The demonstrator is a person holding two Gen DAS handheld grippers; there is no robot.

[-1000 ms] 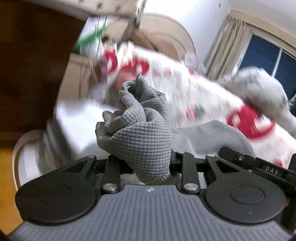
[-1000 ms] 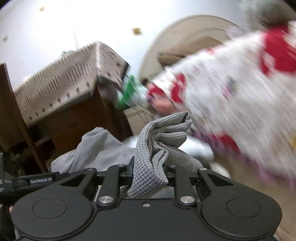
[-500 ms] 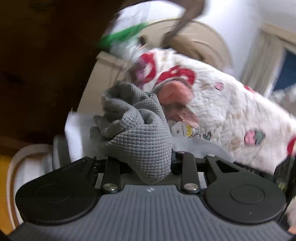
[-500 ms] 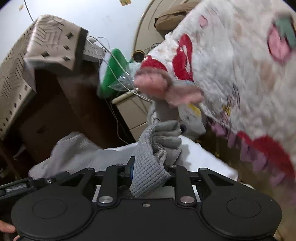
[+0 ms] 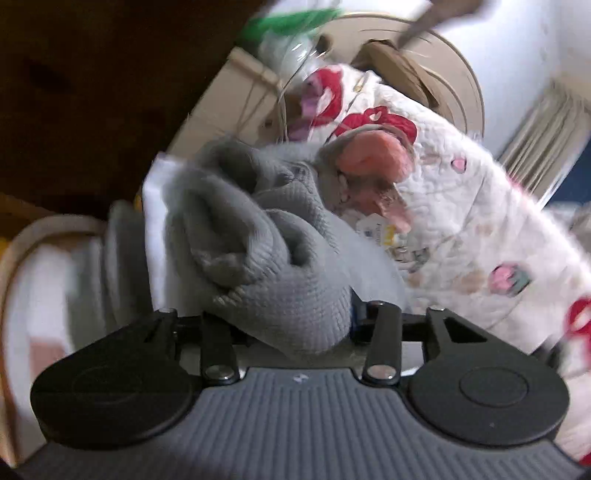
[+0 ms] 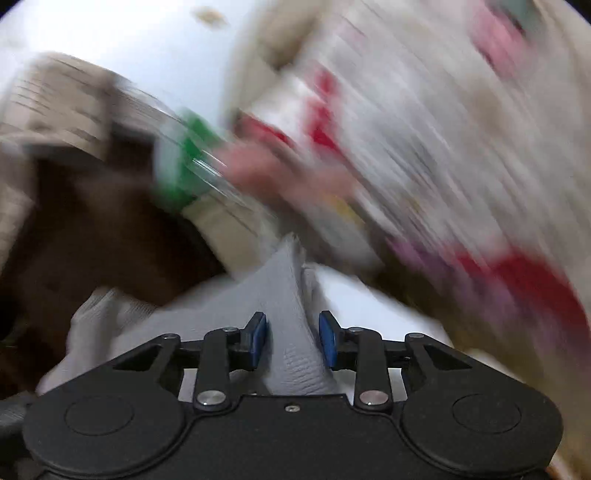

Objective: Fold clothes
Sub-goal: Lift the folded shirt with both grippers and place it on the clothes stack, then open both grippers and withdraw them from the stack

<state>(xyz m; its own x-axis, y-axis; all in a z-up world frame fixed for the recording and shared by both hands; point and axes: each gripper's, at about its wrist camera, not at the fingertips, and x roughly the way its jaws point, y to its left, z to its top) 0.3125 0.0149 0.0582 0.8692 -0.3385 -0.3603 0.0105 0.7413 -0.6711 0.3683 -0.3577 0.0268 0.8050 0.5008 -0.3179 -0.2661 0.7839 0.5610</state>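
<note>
A grey waffle-knit garment point(image 5: 258, 251) is bunched up in front of my left gripper point(image 5: 291, 317). Its jaws are opening, and the bundle still fills the gap and hides the left finger. A blue pad point(image 5: 353, 317) shows bare at the bundle's right edge. In the blurred right wrist view a narrow fold of the same grey garment point(image 6: 288, 288) runs between the jaws of my right gripper point(image 6: 292, 332). They are opening too, and both blue pads point(image 6: 258, 332) stand clear of the cloth. The garment lies over a white folded piece point(image 5: 155, 206).
A white quilt with red and pink motifs point(image 5: 461, 206) covers the bed to the right, with a pink item point(image 5: 373, 151) on it. A dark wooden cabinet point(image 5: 92, 92) stands at the left. A green-and-clear plastic bag point(image 5: 291, 22) and a curved beige headboard point(image 5: 454, 74) lie behind.
Both grippers have come down and forward with the grey garment toward the white piece by the bed. The right gripper's blue pads now show apart from the cloth; the left bundle has slumped forward.
</note>
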